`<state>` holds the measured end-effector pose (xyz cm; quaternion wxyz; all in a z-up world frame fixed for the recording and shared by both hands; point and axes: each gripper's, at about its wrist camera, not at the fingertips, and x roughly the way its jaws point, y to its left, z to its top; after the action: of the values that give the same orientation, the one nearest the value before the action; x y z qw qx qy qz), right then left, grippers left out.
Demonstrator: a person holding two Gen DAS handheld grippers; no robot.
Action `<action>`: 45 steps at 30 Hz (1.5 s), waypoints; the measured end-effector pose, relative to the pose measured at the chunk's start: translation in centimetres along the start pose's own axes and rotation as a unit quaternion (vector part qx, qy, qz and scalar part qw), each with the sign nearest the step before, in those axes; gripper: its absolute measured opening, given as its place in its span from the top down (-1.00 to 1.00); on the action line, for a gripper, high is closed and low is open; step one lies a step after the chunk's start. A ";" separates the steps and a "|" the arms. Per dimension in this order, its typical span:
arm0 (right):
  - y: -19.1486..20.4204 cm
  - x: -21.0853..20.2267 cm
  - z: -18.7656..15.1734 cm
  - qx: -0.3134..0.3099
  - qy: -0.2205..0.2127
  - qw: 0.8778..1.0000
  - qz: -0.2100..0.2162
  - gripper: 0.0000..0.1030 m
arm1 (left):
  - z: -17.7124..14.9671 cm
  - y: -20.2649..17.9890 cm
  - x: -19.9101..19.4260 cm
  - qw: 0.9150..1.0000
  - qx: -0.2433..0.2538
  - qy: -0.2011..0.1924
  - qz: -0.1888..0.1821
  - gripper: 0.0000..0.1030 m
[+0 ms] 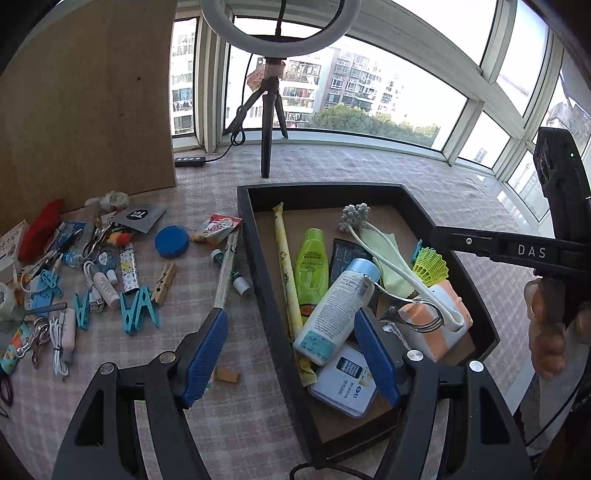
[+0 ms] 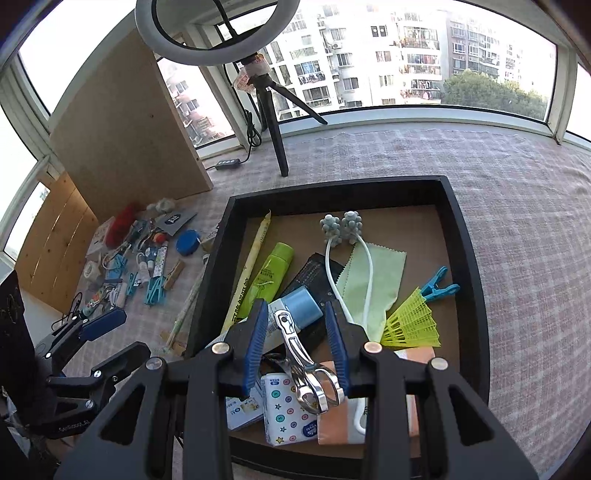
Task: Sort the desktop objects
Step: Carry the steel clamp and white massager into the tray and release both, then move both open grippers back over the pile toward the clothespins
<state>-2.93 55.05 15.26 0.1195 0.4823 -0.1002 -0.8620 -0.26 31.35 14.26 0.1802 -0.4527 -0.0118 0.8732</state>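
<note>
Hovering over the near end of the black tray, right gripper with jaws apart — silvery metal scissors between the blue pads, one ring against the right pad, not clearly pinched. Seen from the left wrist view, same scissors tilted above the heap in the tray, tip over the white bottle with a blue cap. Resting inside the tray: green bottle, long yellow wrapped stick along the tray's left wall, pale green cloth, white looped cord with grey knobbly ends, yellow shuttlecock with a blue peg beside it near the tray's right wall, spotted white box at the near wall. Left gripper with jaws wide apart, holding nothing, straddling the tray's left wall. Left of the tray on the checked desk — scattered small clutter: blue round lid, wooden peg, blue pegs, white cables. Beyond the tray, black tripod under a ring light.
</note>
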 end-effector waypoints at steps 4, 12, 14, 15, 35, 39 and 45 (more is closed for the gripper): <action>1.2 0.5 0.3 -0.004 0.008 1.000 0.013 -0.01 | -1.2 3.0 -0.7 1.000 -0.021 0.001 0.018 -0.33; 5.8 2.6 0.1 -0.052 0.015 0.998 0.019 -0.01 | -4.9 11.2 -2.3 0.995 -0.074 0.016 0.072 -0.20; 7.3 3.4 0.1 -0.061 0.022 0.998 0.025 -0.01 | -5.9 13.1 -2.7 0.992 -0.091 0.019 0.083 -0.15; 8.0 3.9 0.2 -0.065 0.027 0.997 0.029 -0.01 | -6.2 14.0 -3.0 0.991 -0.099 0.020 0.089 -0.14; 18.9 18.4 3.7 -0.074 0.147 0.986 0.039 0.31 | -4.4 16.3 4.2 0.993 -0.071 0.059 0.078 0.10; 19.3 20.9 3.8 -0.068 0.169 0.983 0.032 0.35 | -4.0 16.6 5.9 0.993 -0.067 0.070 0.073 0.18; 19.3 23.0 4.1 -0.058 0.181 0.982 0.024 0.40 | -3.5 17.2 7.4 0.992 -0.063 0.078 0.073 0.25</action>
<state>-15.90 29.94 4.38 0.1841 0.6200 -0.0386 -0.7617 -6.62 17.17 3.24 0.0873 -0.5298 -0.0190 0.8434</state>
